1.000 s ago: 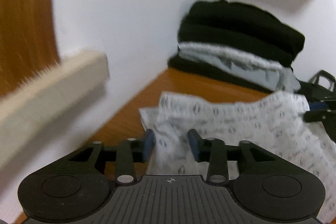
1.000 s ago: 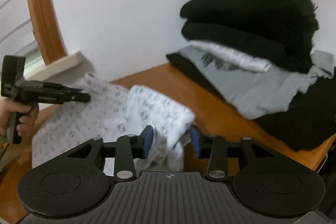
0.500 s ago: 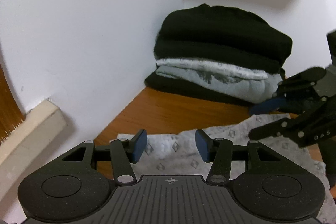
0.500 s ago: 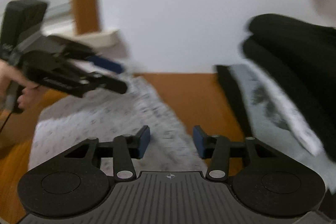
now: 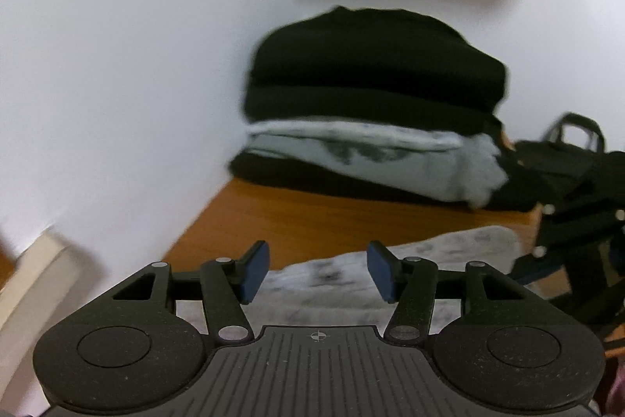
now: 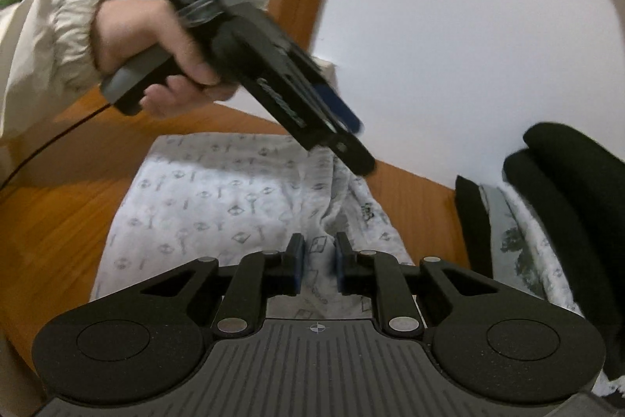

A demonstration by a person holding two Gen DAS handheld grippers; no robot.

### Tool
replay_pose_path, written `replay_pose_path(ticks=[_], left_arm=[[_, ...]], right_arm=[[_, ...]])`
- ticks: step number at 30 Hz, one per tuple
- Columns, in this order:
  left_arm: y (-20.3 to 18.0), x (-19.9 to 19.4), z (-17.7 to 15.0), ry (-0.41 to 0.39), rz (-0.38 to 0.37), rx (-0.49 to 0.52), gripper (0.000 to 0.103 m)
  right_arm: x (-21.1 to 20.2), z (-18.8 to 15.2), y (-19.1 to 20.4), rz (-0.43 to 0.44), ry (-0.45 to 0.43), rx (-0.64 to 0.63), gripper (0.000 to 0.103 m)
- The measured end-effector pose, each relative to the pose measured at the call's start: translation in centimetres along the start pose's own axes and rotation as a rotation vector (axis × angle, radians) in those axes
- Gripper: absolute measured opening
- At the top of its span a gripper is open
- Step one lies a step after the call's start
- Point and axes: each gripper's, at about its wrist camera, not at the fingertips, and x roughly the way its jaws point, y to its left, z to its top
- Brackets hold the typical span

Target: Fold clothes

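Left gripper (image 5: 318,272), formerly clamped on the garment (image 6: 218,198), now raised, fingers apart; right gripper (image 6: 317,266) fingers narrowed, holding nothing.

Patterned garment (image 6: 218,206) flat on table (image 6: 47,221), stack of folded clothes (image 6: 554,206) to its right against wall (image 6: 449,45).

A home corner: folded clothes (image 5: 371,112) stacked on a wooden tabletop (image 5: 312,217) against the far white wall (image 5: 117,65).

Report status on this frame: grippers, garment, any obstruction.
Left gripper open, empty, above the cloth. Right gripper part open, low over the patterned white garment, nothing pinched. Garment lies partly folded on the wooden table. Folded clothes stack behind, apart.
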Motion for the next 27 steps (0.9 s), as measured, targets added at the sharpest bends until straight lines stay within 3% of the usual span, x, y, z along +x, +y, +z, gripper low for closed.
replay_pose_path(ticks=[5, 10, 17, 27], left_arm=[[-1.9, 1.2, -0.8, 0.066, -0.070, 0.064, 0.034], [-2.2, 0.6, -2.2, 0.085, -0.096, 0.061, 0.033], [-3.1, -0.3, -0.8, 0.053, -0.175, 0.018, 0.033], [-4.6, 0.4, 0.1, 0.070, -0.200, -0.002, 0.036]], right_arm=[[-1.1, -0.6, 0.7, -0.005, -0.008, -0.002, 0.023], [-1.7, -1.3, 0.7, -0.015, -0.009, 0.013, 0.026], [-3.8, -2.2, -0.2, -0.096, -0.028, 0.054, 0.035], [-3.9, -3.6, -1.6, -0.112, -0.006, 0.149, 0.035]])
